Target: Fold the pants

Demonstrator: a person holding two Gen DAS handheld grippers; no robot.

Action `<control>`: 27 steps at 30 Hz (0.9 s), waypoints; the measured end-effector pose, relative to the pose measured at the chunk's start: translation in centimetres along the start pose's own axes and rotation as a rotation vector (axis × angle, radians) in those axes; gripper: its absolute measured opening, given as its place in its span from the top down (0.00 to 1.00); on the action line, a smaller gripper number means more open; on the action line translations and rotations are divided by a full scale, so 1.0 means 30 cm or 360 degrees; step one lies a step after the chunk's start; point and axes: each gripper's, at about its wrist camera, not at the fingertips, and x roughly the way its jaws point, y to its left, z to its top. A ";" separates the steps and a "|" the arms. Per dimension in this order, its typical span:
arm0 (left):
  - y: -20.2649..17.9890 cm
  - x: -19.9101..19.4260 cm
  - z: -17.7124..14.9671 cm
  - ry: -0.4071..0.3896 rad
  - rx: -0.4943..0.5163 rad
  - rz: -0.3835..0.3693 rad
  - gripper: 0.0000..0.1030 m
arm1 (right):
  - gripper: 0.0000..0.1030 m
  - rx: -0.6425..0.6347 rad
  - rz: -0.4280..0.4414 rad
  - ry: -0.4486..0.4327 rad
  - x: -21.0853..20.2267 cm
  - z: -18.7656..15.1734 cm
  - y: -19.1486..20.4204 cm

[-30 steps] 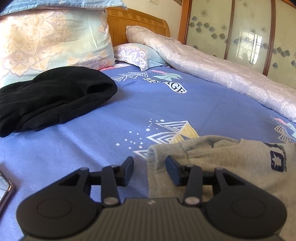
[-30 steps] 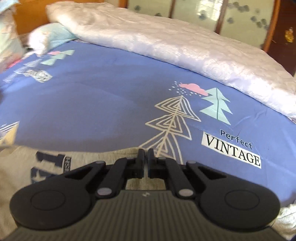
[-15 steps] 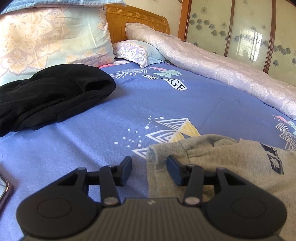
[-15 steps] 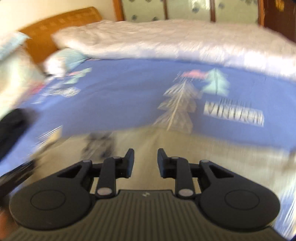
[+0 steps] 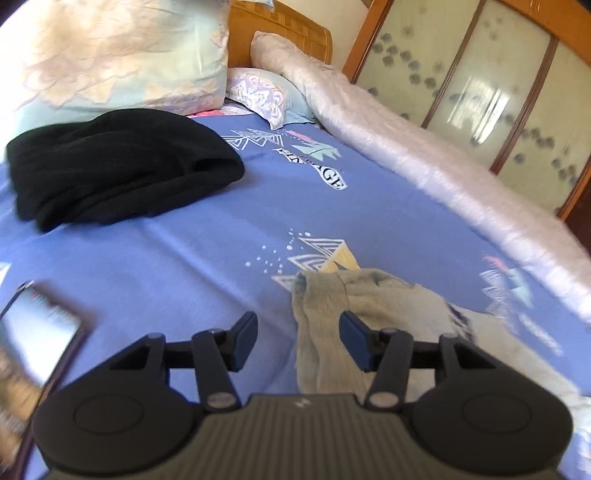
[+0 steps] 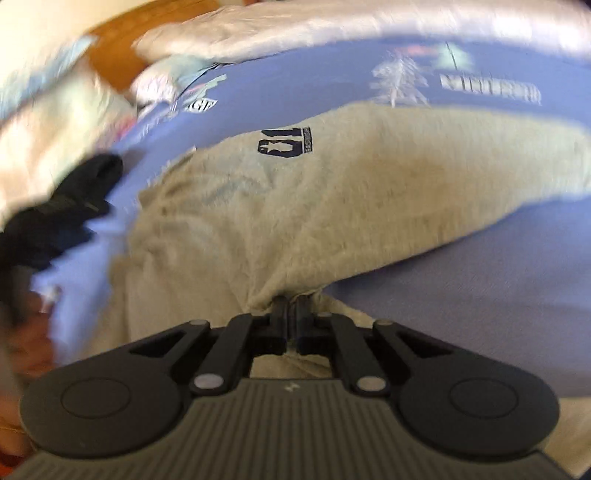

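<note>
Blue bedsheet (image 6: 461, 266), right claw (image 6: 291, 314) pinching pants (image 6: 332, 192)

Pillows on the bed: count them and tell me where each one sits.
2. A large pale floral pillow stands against the headboard, behind the black garment. A smaller patterned pillow lies beside it. Others may be hidden.

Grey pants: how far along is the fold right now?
Early. The grey pants lie spread across the blue sheet, with no finished fold visible. In hand: the right gripper, jaws just closing, pinches a bunched edge. The left gripper, jaws opening, straddles the cuff without pressing it. Left: carry the edge over, flatten, fold again.
</note>
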 end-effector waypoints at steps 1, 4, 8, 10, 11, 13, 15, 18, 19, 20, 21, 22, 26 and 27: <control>0.021 -0.042 -0.012 0.0007 -0.0010 -0.0020 0.51 | 0.90 -0.0006 -0.0026 -0.0005 0.001 0.004 0.002; 0.089 -0.165 -0.056 0.0010 0.0014 -0.0053 0.50 | 0.84 0.0116 -0.0061 -0.0079 -0.041 0.027 -0.048; 0.161 -0.270 -0.110 0.0092 0.0045 -0.0059 0.38 | 0.84 0.0233 -0.0053 -0.0183 -0.167 -0.028 -0.128; 0.152 -0.277 -0.107 0.0215 0.0090 -0.0116 0.31 | 0.84 0.0268 -0.0060 -0.0204 -0.228 -0.107 -0.170; 0.149 -0.279 -0.105 0.0239 0.0077 -0.0145 0.30 | 0.83 0.0286 -0.0069 -0.0209 -0.260 -0.148 -0.191; 0.139 -0.282 -0.099 0.0272 0.0052 -0.0157 0.30 | 0.83 0.0321 -0.0114 -0.0209 -0.321 -0.233 -0.240; 0.127 -0.281 -0.097 0.0332 0.0059 -0.0168 0.30 | 0.83 0.0350 -0.0171 -0.0223 -0.391 -0.301 -0.287; 0.122 -0.296 -0.128 0.0424 0.0057 -0.0184 0.30 | 0.84 0.0460 -0.0282 -0.0295 -0.523 -0.398 -0.385; 0.124 -0.305 -0.144 0.0449 0.0060 -0.0179 0.30 | 0.83 0.0514 -0.0324 -0.0327 -0.568 -0.428 -0.422; 0.127 -0.313 -0.163 0.0480 0.0059 -0.0175 0.30 | 0.83 0.0581 -0.0366 -0.0362 -0.614 -0.457 -0.462; 0.130 -0.321 -0.183 0.0512 0.0048 -0.0178 0.30 | 0.83 0.0655 -0.0398 -0.0394 -0.656 -0.488 -0.504; 0.135 -0.327 -0.203 0.0557 0.0024 -0.0188 0.30 | 0.83 0.0742 -0.0423 -0.0429 -0.697 -0.520 -0.549; 0.129 -0.335 -0.278 0.0682 -0.0077 -0.0257 0.28 | 0.83 0.1027 -0.0514 -0.0529 -0.814 -0.626 -0.705; 0.126 -0.327 -0.291 0.0706 -0.0097 -0.0265 0.26 | 0.83 0.1086 -0.0537 -0.0551 -0.835 -0.650 -0.735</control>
